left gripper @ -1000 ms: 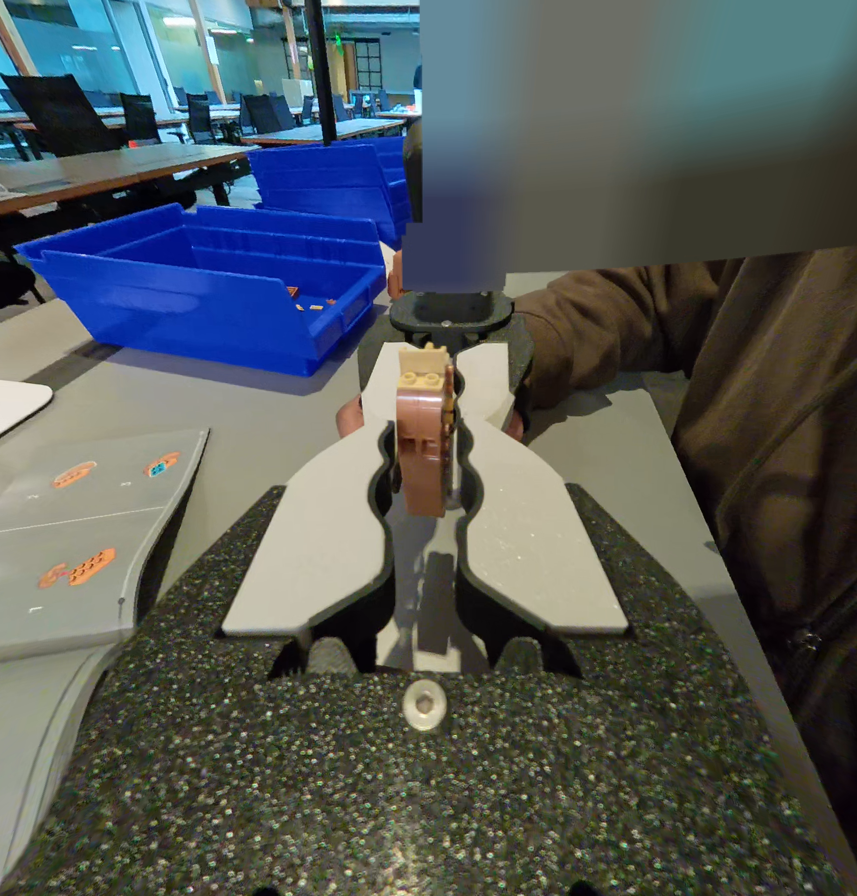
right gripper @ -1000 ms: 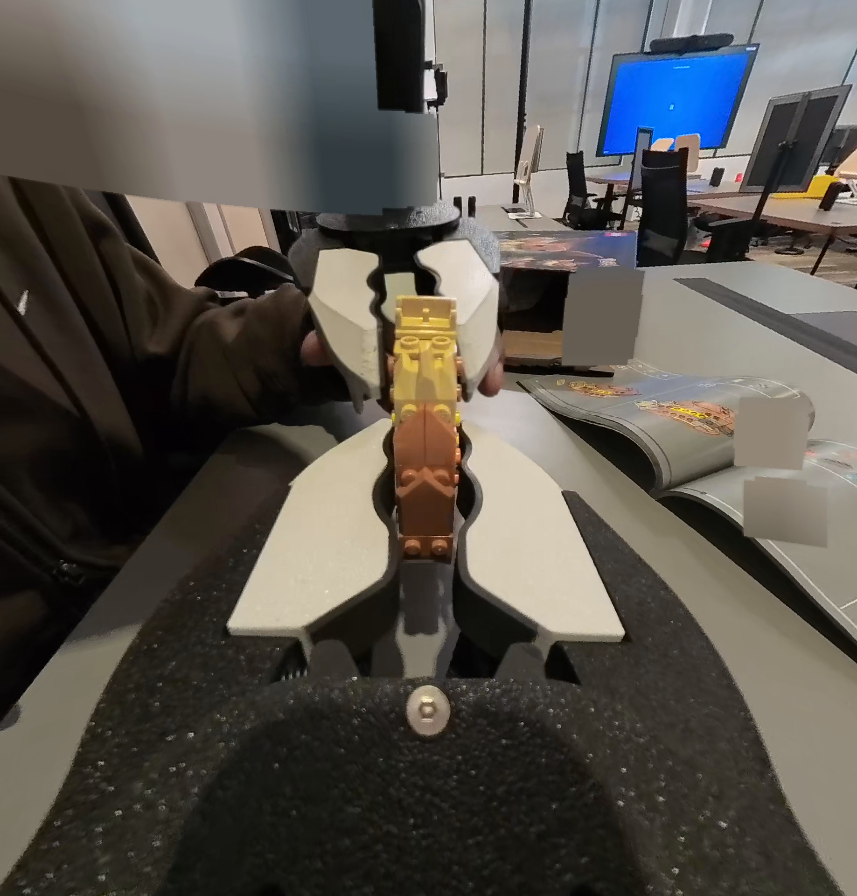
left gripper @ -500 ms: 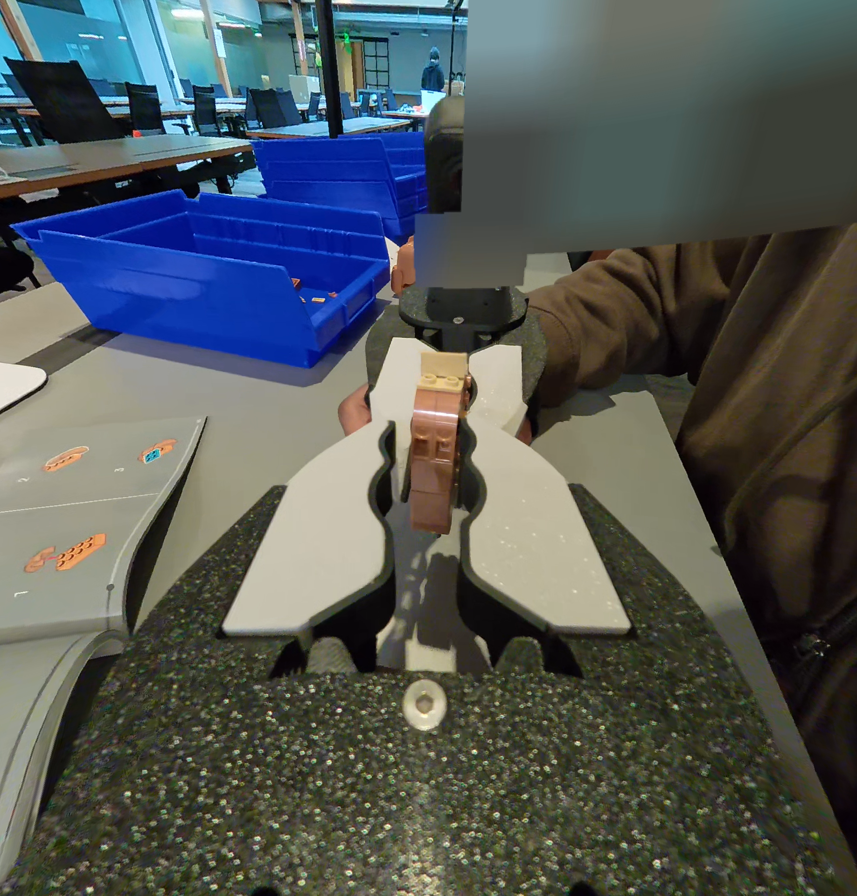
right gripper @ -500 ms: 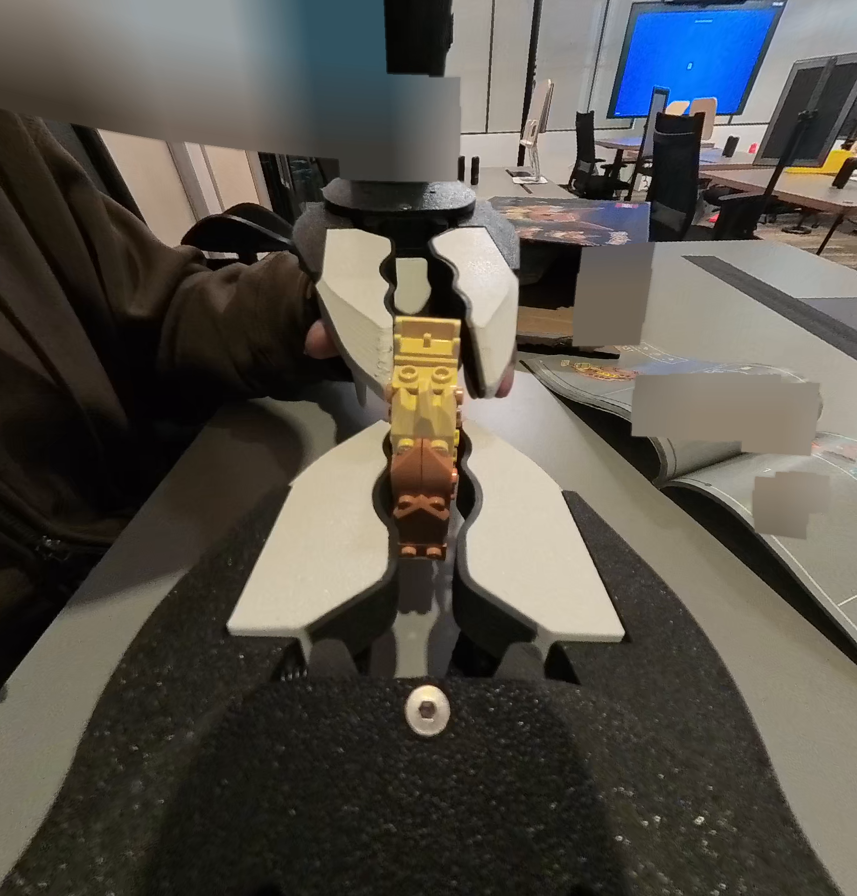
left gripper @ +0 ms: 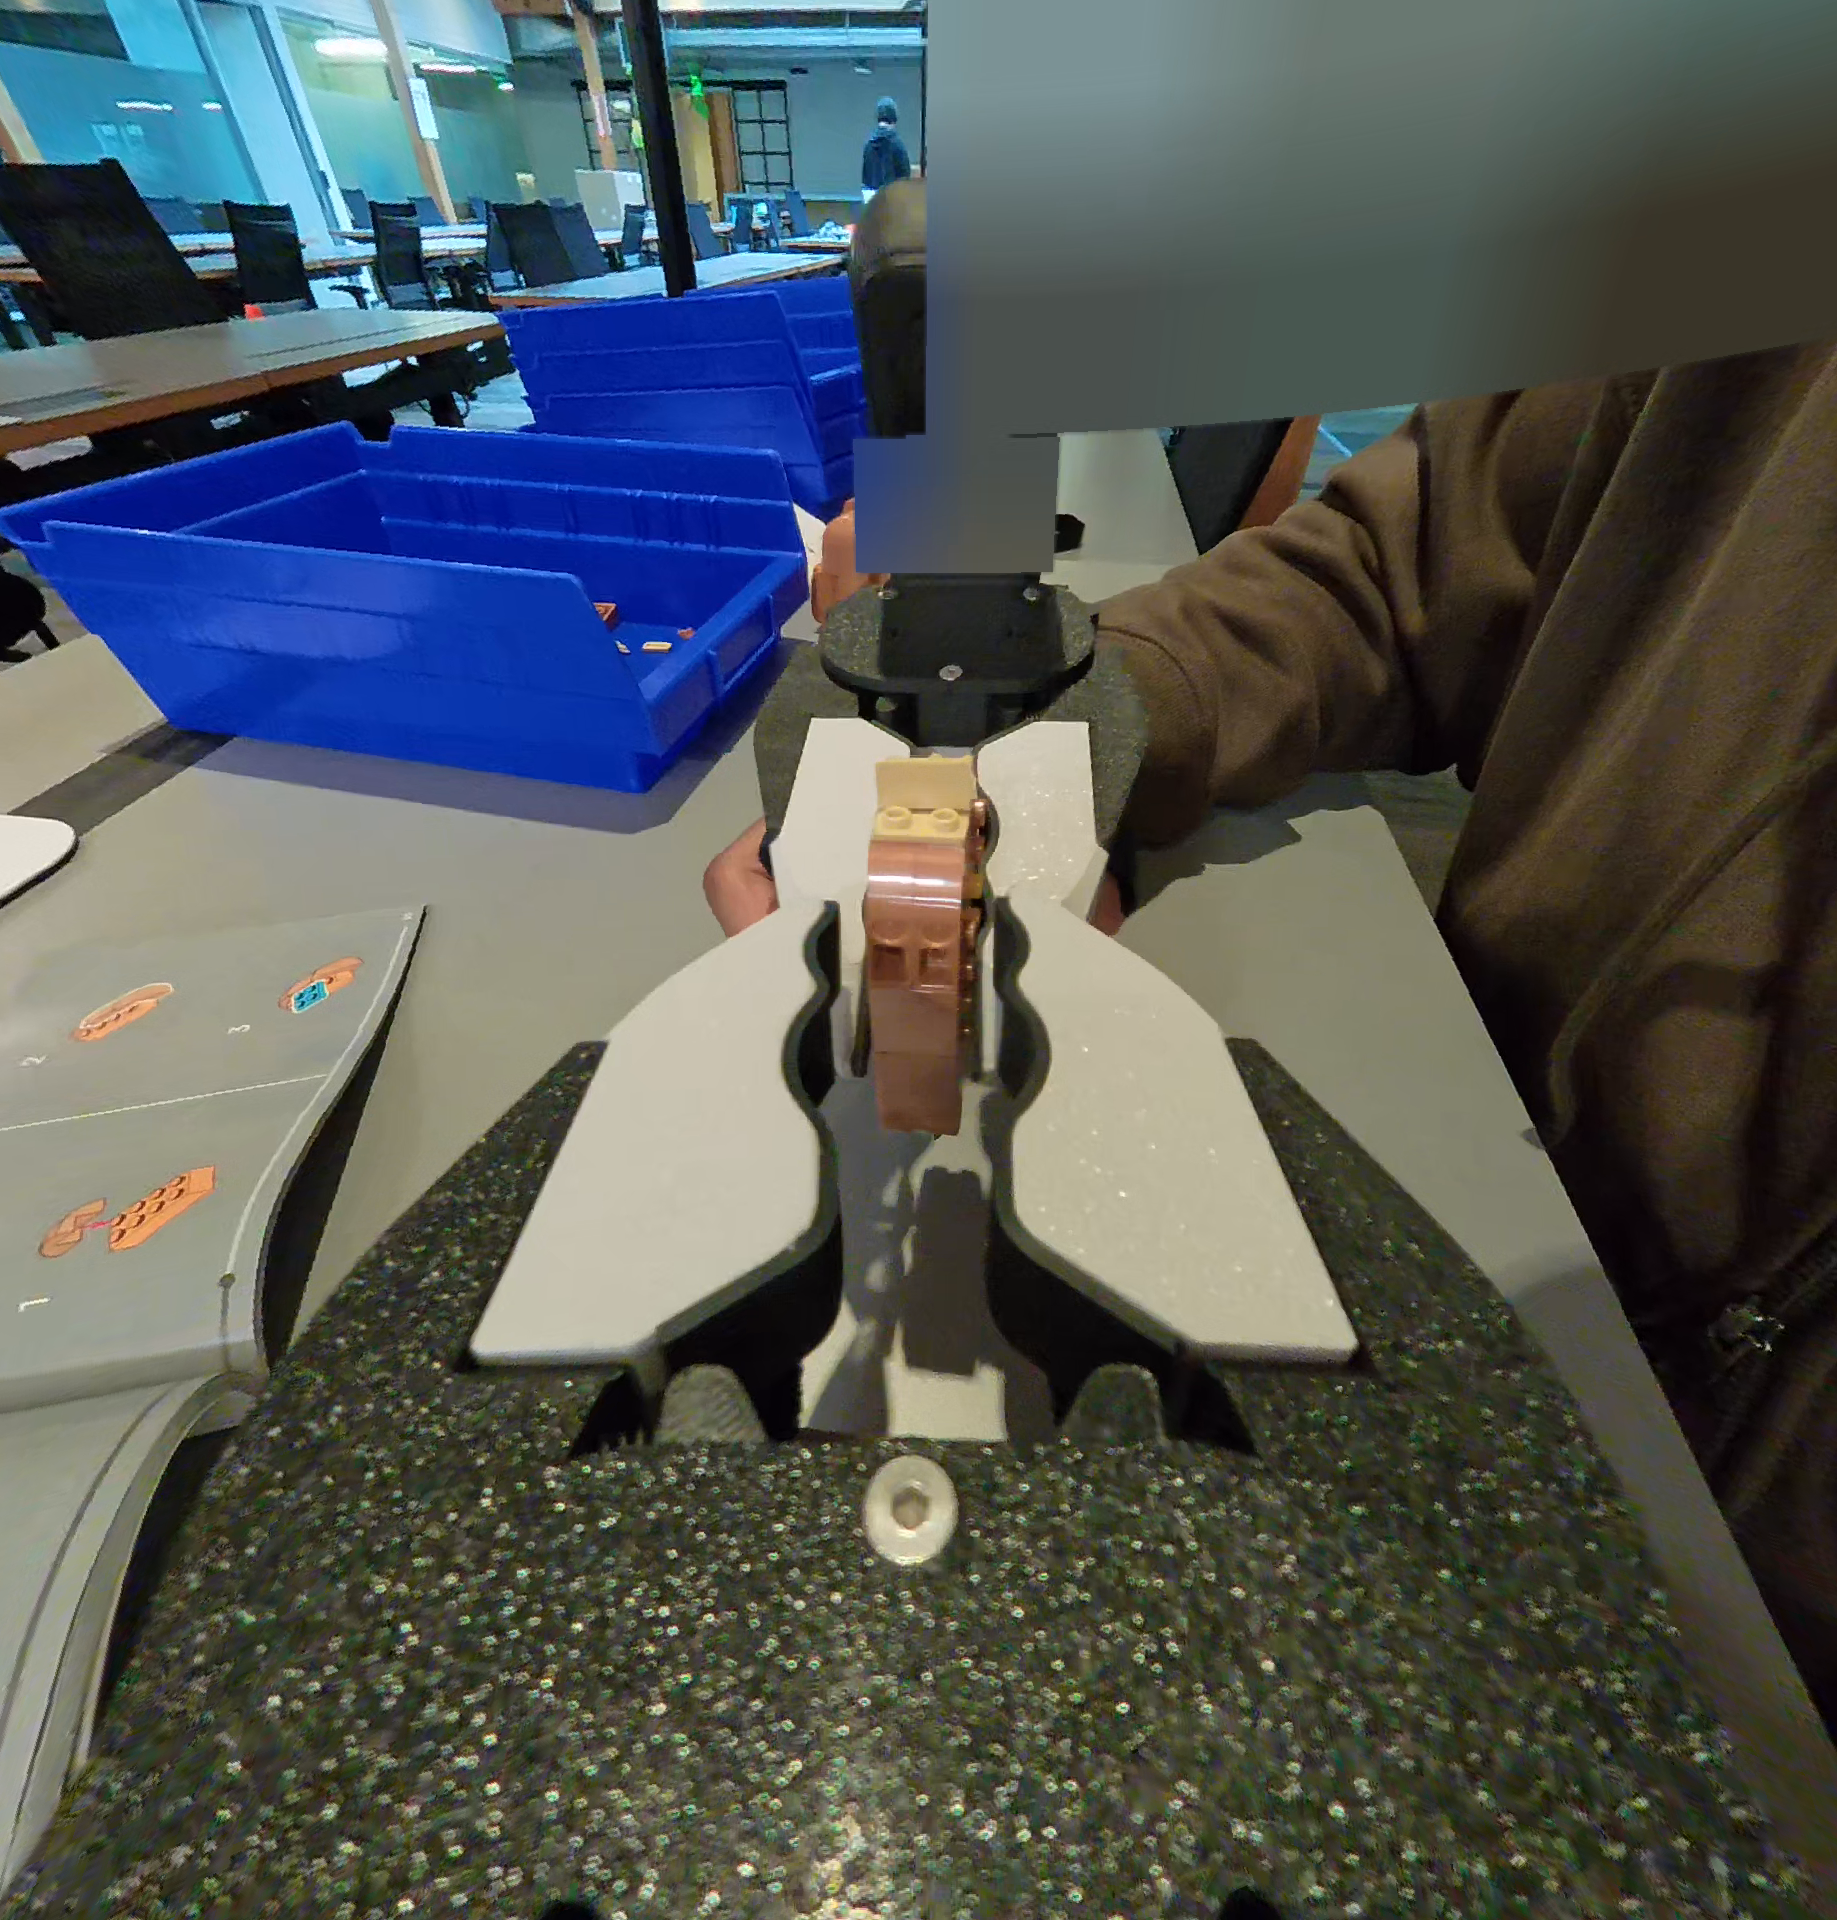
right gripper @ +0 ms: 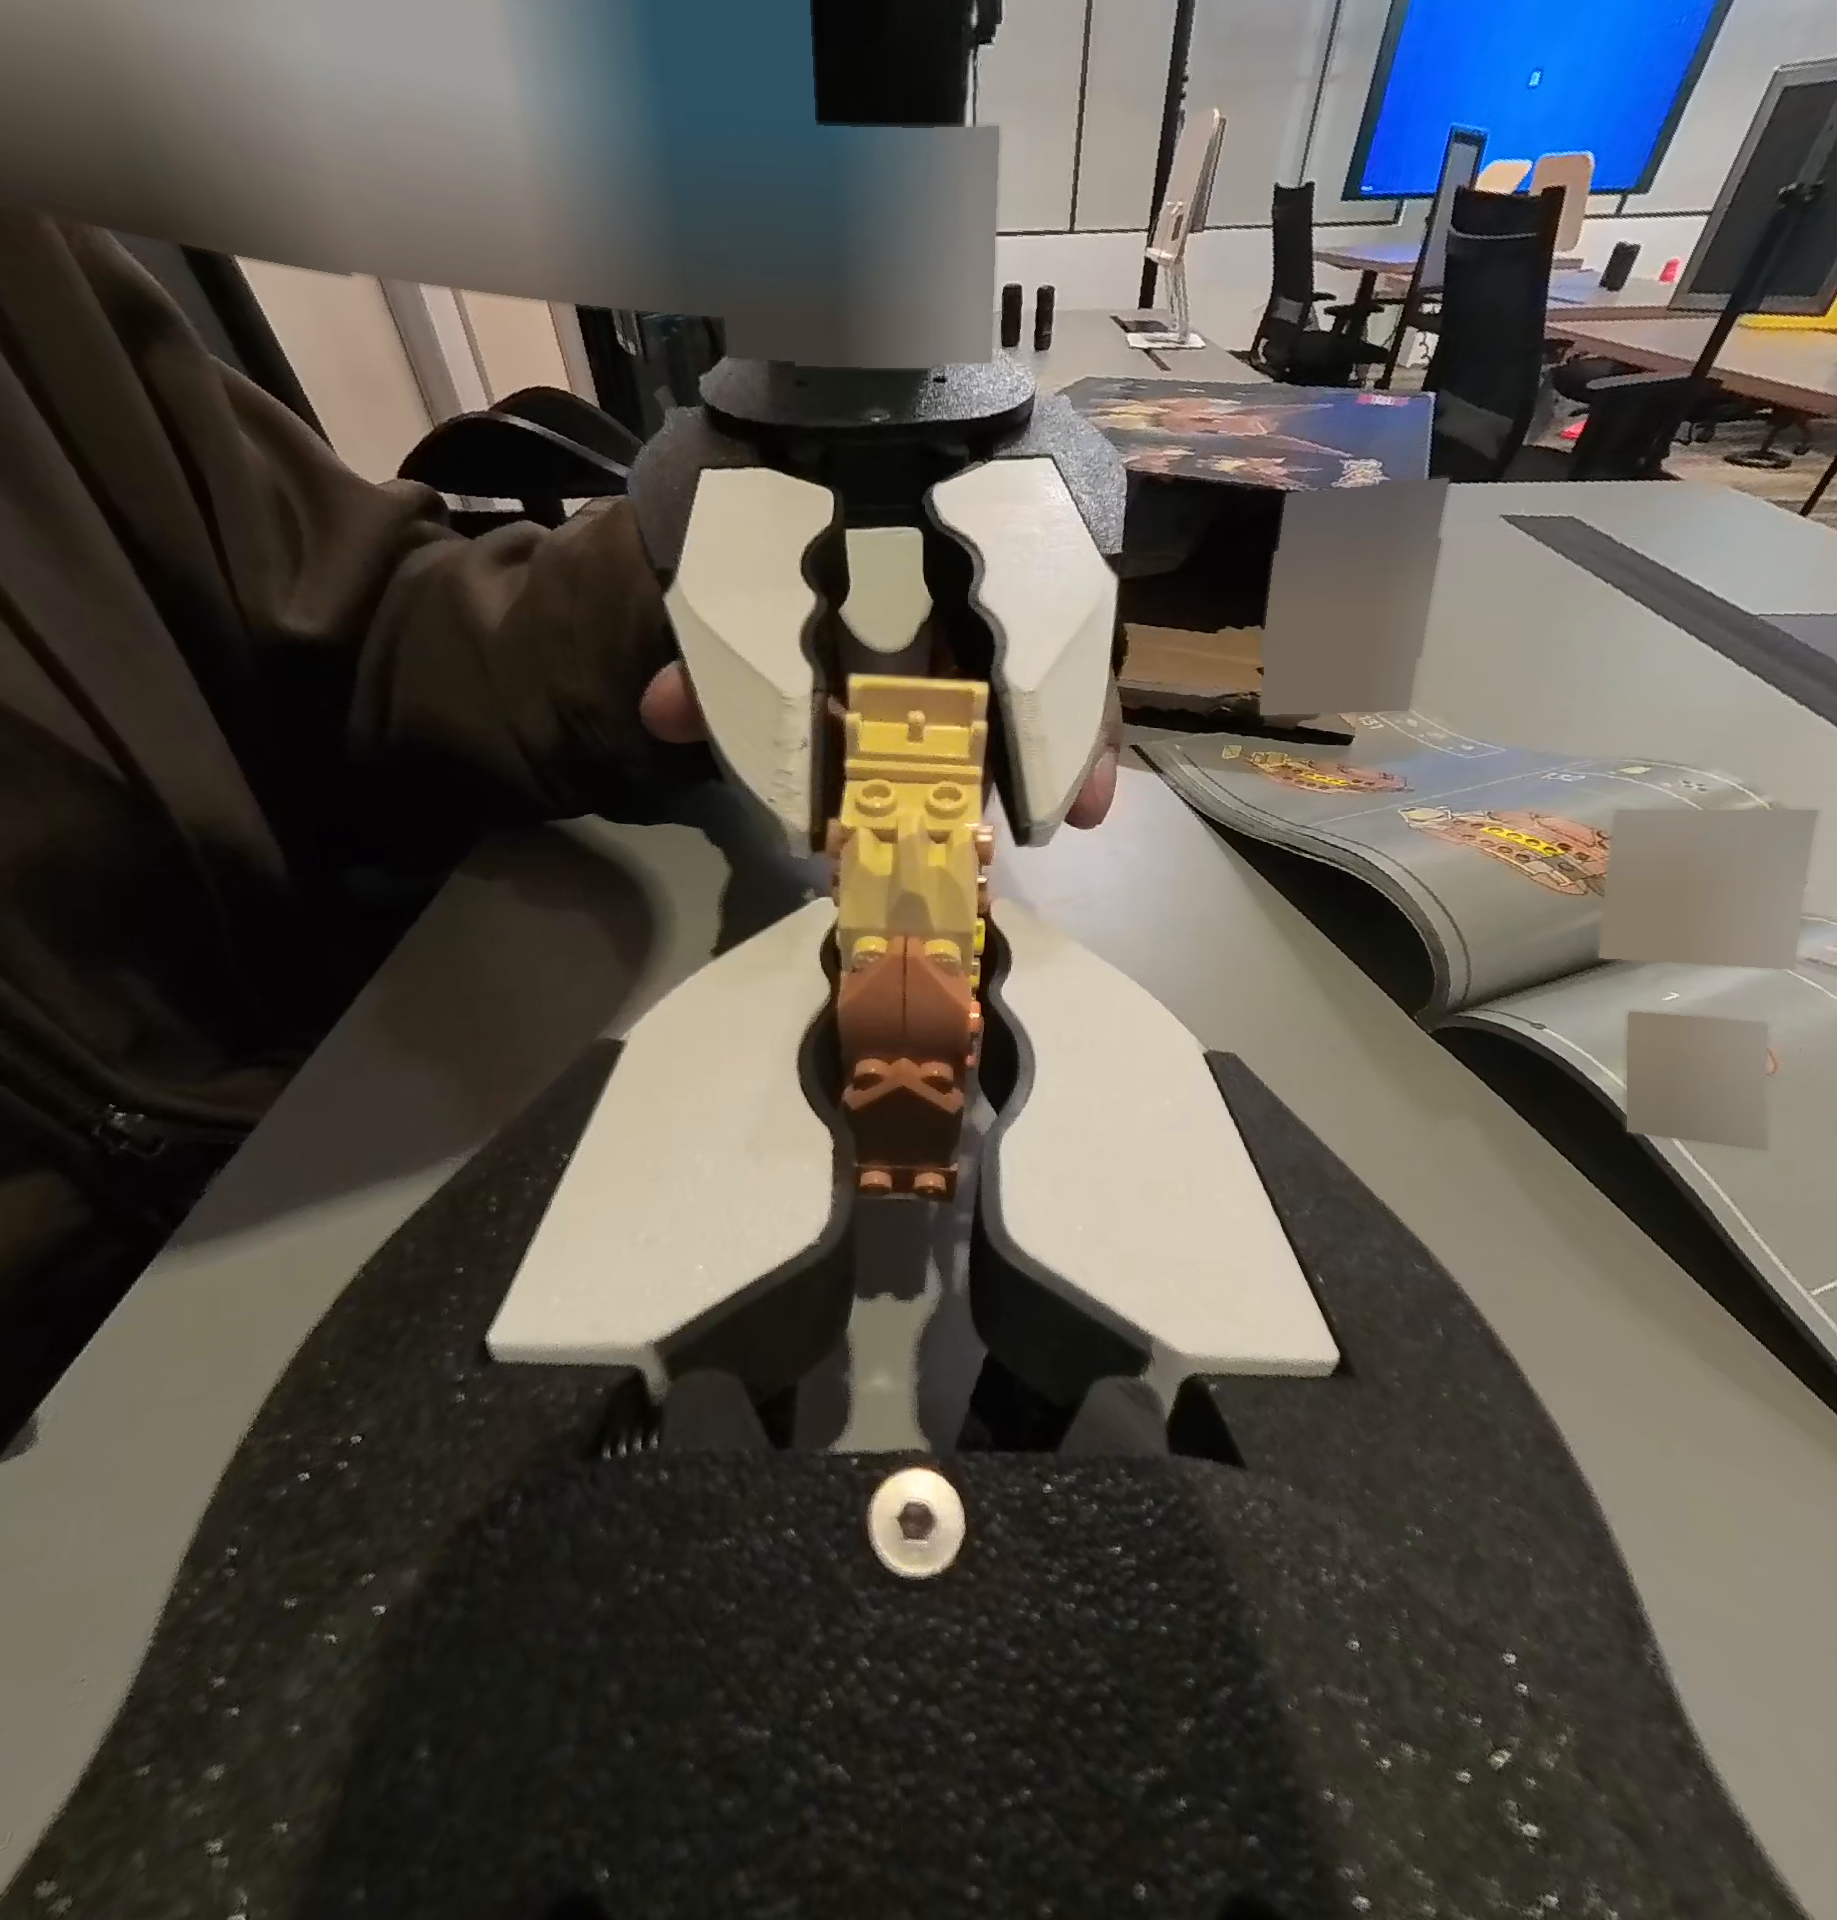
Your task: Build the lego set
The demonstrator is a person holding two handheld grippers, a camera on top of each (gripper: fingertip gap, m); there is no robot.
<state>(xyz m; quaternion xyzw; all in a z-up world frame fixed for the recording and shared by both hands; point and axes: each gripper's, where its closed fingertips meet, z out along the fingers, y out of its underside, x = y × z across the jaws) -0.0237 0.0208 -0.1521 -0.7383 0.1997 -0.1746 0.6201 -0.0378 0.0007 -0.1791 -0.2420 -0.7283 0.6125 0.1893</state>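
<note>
Left wrist view: a grey patch covers the upper right, and my brown sleeve (left gripper: 1413, 623) runs out of frame at the right edge. My left claw (left gripper: 919, 977) is clamped on the brown end of the brick model (left gripper: 914, 997), whose far tan end sits between the fingers of my right claw (left gripper: 929, 821), pointed back at me nose to nose. The model's long axis runs straight away from the camera, along both claws, above the grey table (left gripper: 478, 852). How far the tan end reaches into the right claw is hidden. An open instruction booklet (left gripper: 166, 1122) lies at left, cut off by the frame, and a blue bin (left gripper: 374, 623) with a few small pieces stands beyond it.

Right wrist view: a grey patch masks the top, and small patches cover parts of the booklet (right gripper: 1516, 894) at right. My right claw (right gripper: 909, 997) grips the brown section of the model (right gripper: 909, 935); the yellow-tan section points forward into the left claw (right gripper: 893, 748), whose fingers close beside its top plate. A fingertip (right gripper: 670, 707) of my hand shows behind the left claw, the rest hidden. A printed box (right gripper: 1257, 426) lies on the table behind.
</note>
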